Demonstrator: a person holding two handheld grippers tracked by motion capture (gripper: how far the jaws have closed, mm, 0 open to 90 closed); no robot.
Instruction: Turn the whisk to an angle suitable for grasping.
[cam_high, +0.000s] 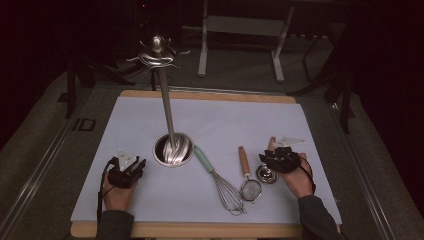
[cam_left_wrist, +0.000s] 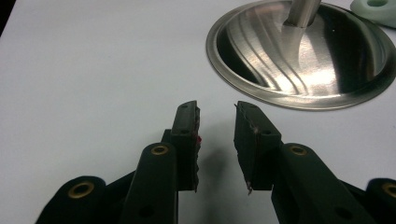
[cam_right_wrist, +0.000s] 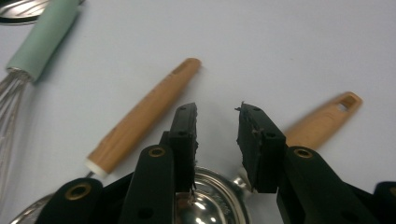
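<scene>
A steel utensil stand (cam_high: 173, 150) has a round base on the white mat, and its pole rises to hooks (cam_high: 157, 56) at the top. Right of it lie a whisk (cam_high: 204, 159) with a mint handle, a wooden-handled strainer (cam_high: 244, 161) and a small steel scoop (cam_high: 267, 175) with a wooden handle. My left gripper (cam_high: 136, 166) rests left of the base, open (cam_left_wrist: 217, 109) and holding nothing, facing the base (cam_left_wrist: 303, 56). My right gripper (cam_high: 270, 159) hovers open (cam_right_wrist: 218, 112) over the scoop bowl (cam_right_wrist: 210, 200). The scoop handle (cam_right_wrist: 327, 119) runs to the jaws' right and the strainer handle (cam_right_wrist: 144, 116) to their left.
The white mat (cam_high: 235, 120) covers a wooden tabletop (cam_high: 200, 94). Beyond the table stand a metal frame (cam_high: 240, 30) and dark floor. In the right gripper view the whisk handle (cam_right_wrist: 44, 42) lies at the far left.
</scene>
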